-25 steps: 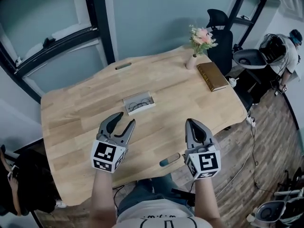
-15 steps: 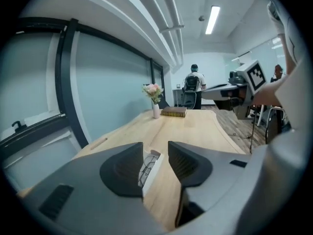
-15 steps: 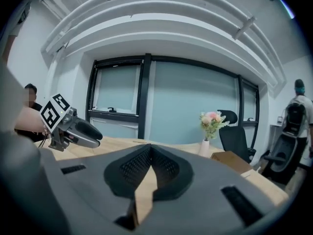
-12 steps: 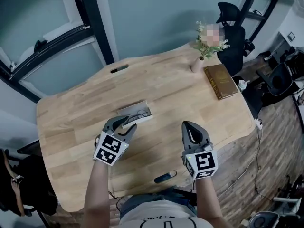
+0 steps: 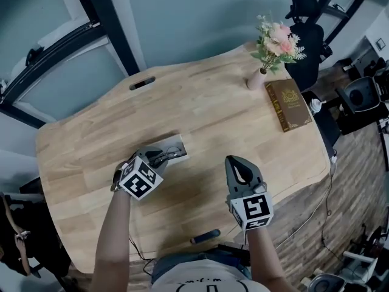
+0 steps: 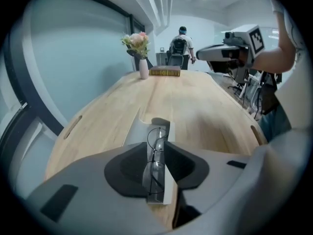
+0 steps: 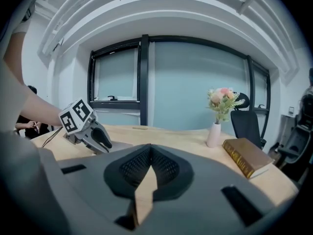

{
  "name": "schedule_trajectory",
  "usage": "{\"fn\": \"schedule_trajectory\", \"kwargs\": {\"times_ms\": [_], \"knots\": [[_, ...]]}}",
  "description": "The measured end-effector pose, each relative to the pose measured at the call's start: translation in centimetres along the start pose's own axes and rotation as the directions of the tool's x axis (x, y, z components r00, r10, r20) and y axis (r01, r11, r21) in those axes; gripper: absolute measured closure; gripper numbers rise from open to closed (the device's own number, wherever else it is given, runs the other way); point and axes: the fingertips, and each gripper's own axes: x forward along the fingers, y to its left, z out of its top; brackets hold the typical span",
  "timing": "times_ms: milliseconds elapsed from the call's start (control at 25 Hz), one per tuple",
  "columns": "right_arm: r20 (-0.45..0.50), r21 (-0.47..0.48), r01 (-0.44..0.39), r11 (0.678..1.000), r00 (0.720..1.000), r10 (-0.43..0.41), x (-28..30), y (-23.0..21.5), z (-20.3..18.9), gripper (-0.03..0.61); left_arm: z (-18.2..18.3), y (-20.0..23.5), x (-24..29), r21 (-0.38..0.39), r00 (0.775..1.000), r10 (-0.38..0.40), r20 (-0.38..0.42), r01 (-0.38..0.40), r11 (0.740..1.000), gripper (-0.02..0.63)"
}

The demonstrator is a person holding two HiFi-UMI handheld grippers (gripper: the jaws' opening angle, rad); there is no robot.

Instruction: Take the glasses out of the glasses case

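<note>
Left hand-held gripper (image 5: pixel 163 157) closing; glasses (image 6: pixel 155 156) apparently between jaws.

Left tongs (image 5: pixel 160 157) mid-closure; right tongs (image 5: pixel 235 160) shut

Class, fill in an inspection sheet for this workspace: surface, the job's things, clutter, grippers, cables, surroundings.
Surface: wooden table, with slots cut in its top.
Job's things: glasses case lies open near the front left, with the glasses still inside.
Clutter: vase of flowers and book at the far right corner.
Grippers: left gripper is at the case. Its jaws have just been closing, with the glasses and a case wall between them, and no firm grip shows. The right gripper is shut and empty over the table.
Cables: thin dark lead trailing by the left gripper.
Surroundings: office chair, glass wall, person standing beyond the table.
</note>
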Motion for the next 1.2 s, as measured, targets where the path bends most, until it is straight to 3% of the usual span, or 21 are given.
{"fn": "schedule_trajectory", "kwargs": {"times_ms": [200, 360, 440, 640, 920, 1200], "knots": [[-0.03, -0.012, -0.028, 1.0, 0.999, 0.028, 1.5, -0.1, -0.8, 0.568, -1.2, 0.3, 2.2, 0.087, 0.992, -0.03, -0.119, 0.04, 0.995, 0.523], [-0.039, -0.015, -0.036, 0.999, 0.999, 0.036, 2.2, -0.1, -1.1, 0.568, -1.7, 0.5, 3.1, 0.096, 0.989, -0.041, -0.144, 0.055, 0.994, 0.553], [-0.043, -0.012, -0.036, 0.999, 0.998, 0.036, 2.3, -0.1, -1.3, 0.568, -1.8, 0.3, 3.3, 0.103, 0.989, -0.041, -0.14, 0.055, 0.993, 0.584], [-0.042, -0.012, -0.036, 0.999, 0.998, 0.035, 2.1, 0.4, -1.0, 0.568, -1.4, 0.3, 2.6, 0.13, 0.993, -0.02, -0.118, 0.036, 0.991, 0.591], [-0.008, -0.041, -0.028, 0.999, 1.0, 0.028, 0.5, 2.1, 0.7, 0.568, 0.3, 1.4, -0.5, 0.155, 0.996, 0.084, -0.033, -0.078, 0.985, 0.592], [0.046, -0.068, 0.015, 0.998, 0.999, -0.012, -2.7, 3.2, 3.0, 0.568, 2.6, 1.0, -4.5, 0.171, 0.99, 0.131, 0.049, -0.138, 0.976, 0.592]]}}
